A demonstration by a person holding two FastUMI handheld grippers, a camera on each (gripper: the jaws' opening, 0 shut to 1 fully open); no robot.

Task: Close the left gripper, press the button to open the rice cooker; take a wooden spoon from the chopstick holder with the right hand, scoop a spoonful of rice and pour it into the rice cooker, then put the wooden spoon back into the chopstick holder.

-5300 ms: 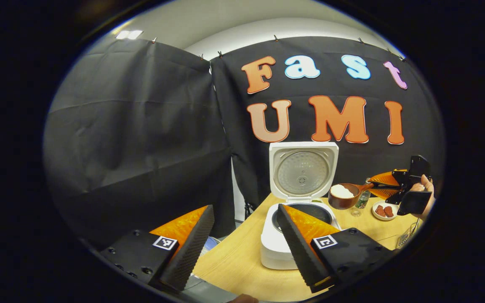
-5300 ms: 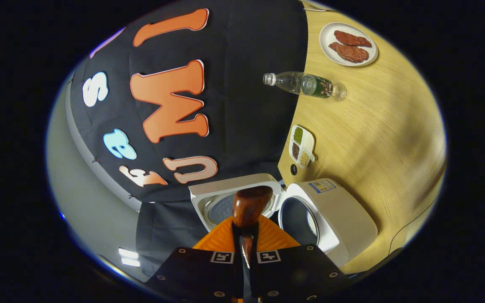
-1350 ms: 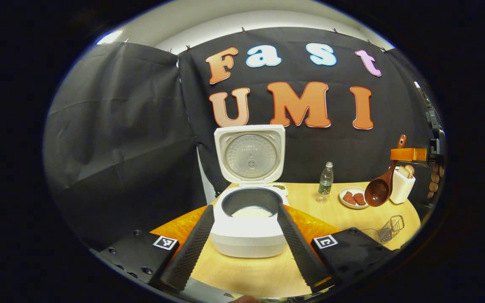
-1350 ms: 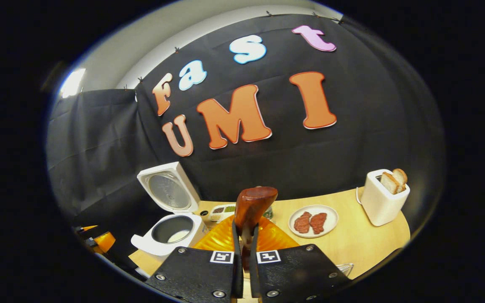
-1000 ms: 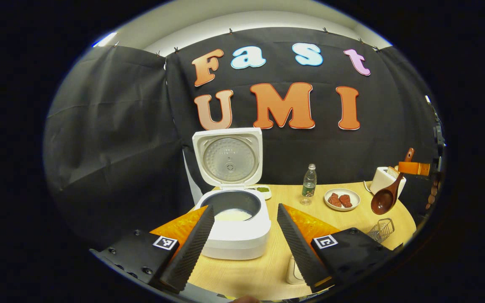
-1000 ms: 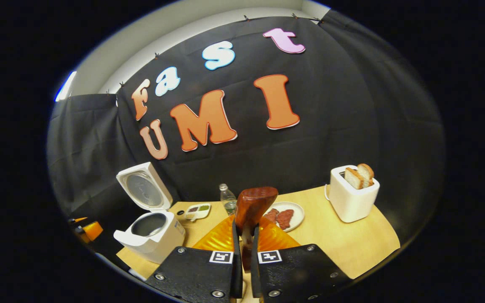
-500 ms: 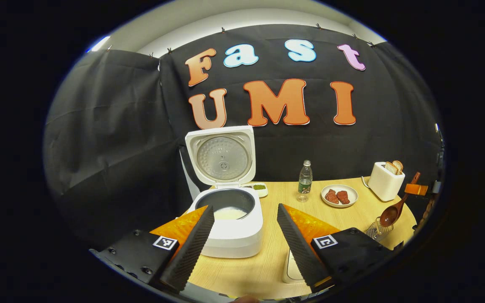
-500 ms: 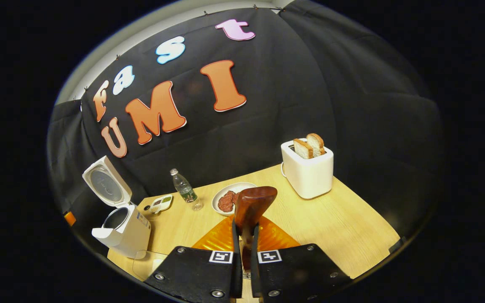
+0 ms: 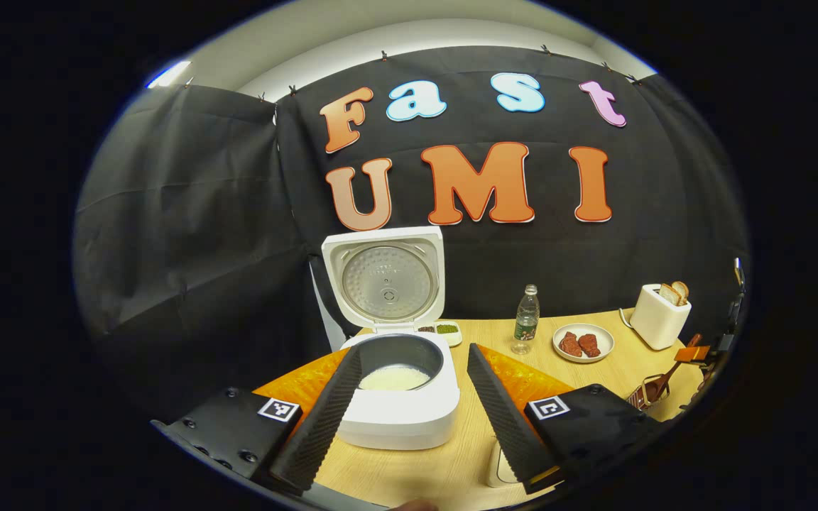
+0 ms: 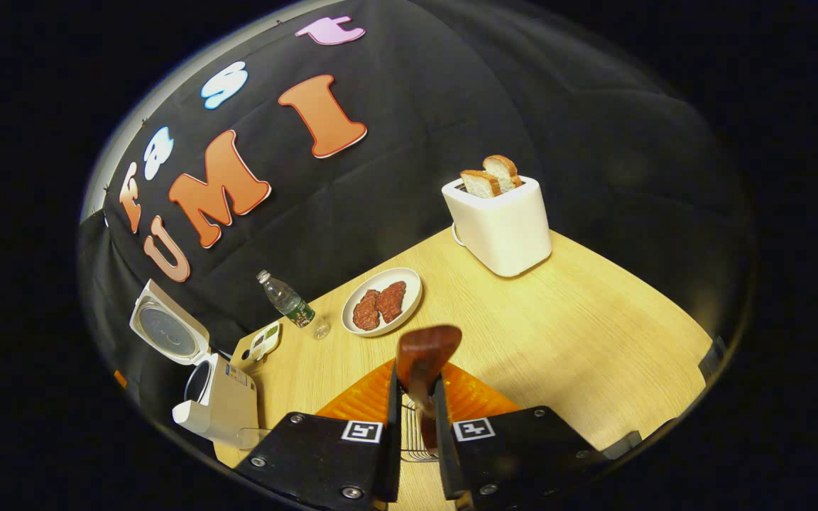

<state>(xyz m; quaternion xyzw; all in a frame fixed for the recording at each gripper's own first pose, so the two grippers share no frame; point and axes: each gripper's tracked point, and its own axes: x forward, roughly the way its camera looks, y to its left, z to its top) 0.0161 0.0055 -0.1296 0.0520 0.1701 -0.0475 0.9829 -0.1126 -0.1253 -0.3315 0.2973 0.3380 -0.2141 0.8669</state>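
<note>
Spoon (image 10: pixel 426 355): wood, stiff, light, smooth; best held mid-handle. Right gripper (image 10: pixel 415 408) fingers slightly parted beside handle; contact unclear. Left gripper (image 9: pixel 409 404) fingers wide, empty.

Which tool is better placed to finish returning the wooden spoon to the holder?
Right. The right tool grips the wooden spoon directly above the wire holder; the left tool hangs open by the rice cooker.
</note>
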